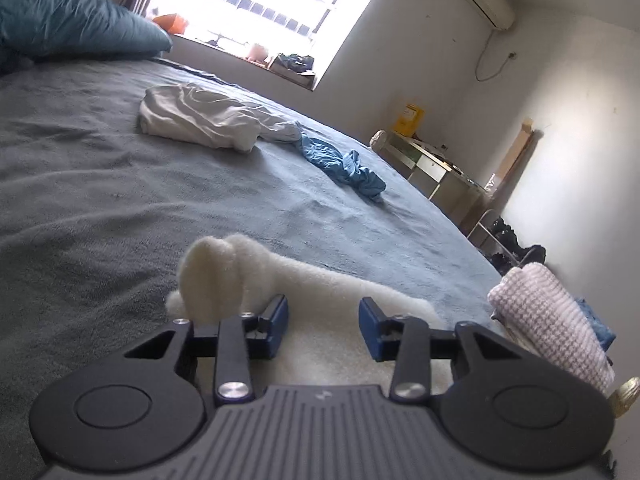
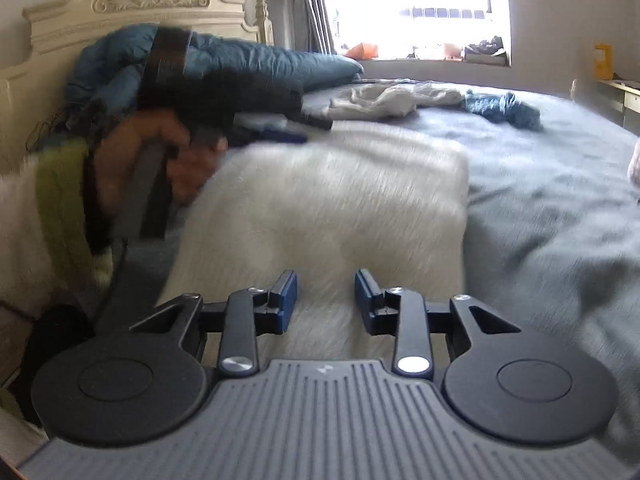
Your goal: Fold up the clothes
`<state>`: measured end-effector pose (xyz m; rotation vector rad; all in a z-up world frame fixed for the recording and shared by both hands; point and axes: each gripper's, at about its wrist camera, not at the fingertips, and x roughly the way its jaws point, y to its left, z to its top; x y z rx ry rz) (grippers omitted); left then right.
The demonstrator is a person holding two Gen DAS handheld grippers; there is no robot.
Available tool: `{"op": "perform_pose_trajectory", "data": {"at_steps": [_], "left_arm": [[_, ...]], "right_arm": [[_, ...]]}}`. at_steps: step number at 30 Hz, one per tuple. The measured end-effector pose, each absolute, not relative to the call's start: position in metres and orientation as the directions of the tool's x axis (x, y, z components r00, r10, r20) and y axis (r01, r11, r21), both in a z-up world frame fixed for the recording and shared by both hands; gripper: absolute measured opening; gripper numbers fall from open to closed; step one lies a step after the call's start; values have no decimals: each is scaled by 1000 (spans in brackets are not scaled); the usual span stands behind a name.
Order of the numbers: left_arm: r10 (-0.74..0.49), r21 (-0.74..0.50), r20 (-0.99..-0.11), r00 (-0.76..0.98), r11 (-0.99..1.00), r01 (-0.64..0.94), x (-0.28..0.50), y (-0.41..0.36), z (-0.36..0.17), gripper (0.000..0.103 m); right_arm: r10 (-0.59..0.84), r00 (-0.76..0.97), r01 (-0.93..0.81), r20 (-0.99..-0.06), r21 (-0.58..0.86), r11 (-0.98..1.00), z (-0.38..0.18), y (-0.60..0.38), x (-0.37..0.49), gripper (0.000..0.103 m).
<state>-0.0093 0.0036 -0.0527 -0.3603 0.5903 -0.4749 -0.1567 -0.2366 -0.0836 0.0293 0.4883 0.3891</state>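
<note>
A white fluffy garment [image 1: 312, 280] lies on the grey-blue bed cover [image 1: 100, 200], with one corner [image 1: 212, 276] turned up in a soft lump. My left gripper [image 1: 324, 314] hovers low over it, its blue pads apart and nothing pinched between them. In the right wrist view the same garment [image 2: 340, 200] spreads out as a broad, blurred slab. My right gripper [image 2: 326, 290] stands open just above its near edge, with the pads clear of the pile. At the left of that view a person's hand [image 2: 136, 148] grips the other tool's handle.
A crumpled white shirt [image 1: 200, 120] and a bunched blue garment [image 1: 344, 164] lie farther up the bed. A folded pink-and-white knit [image 1: 552, 320] sits at the bed's right edge. A teal duvet [image 1: 60, 12] is heaped by the cream headboard [image 2: 140, 4]. A desk [image 1: 432, 164] stands by the wall.
</note>
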Motion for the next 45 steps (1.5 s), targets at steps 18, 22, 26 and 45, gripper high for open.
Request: {"op": "perform_pose_trajectory", "data": {"at_steps": [18,22,26,45], "left_arm": [[-569,-497,-410,713,795,349,-5,21,-68,37],[-572,-491,-403,714,794,359,-5,21,-70,37],[-577,-501,-398,713,788,357,-7,23,-64,39],[-621,-658,-413,666,709,254,-95,78,-73,71]], "right_arm": [[427,771,-274,-472,360,892,-80,-275,26,30],[414,789,-281,-454,332,900,-78,-279,17,31],[401,770,-210,-495,397,894,-98,-292,32,30],[603,674,-22,-427,804,595,-132,-351,-74,68]]}}
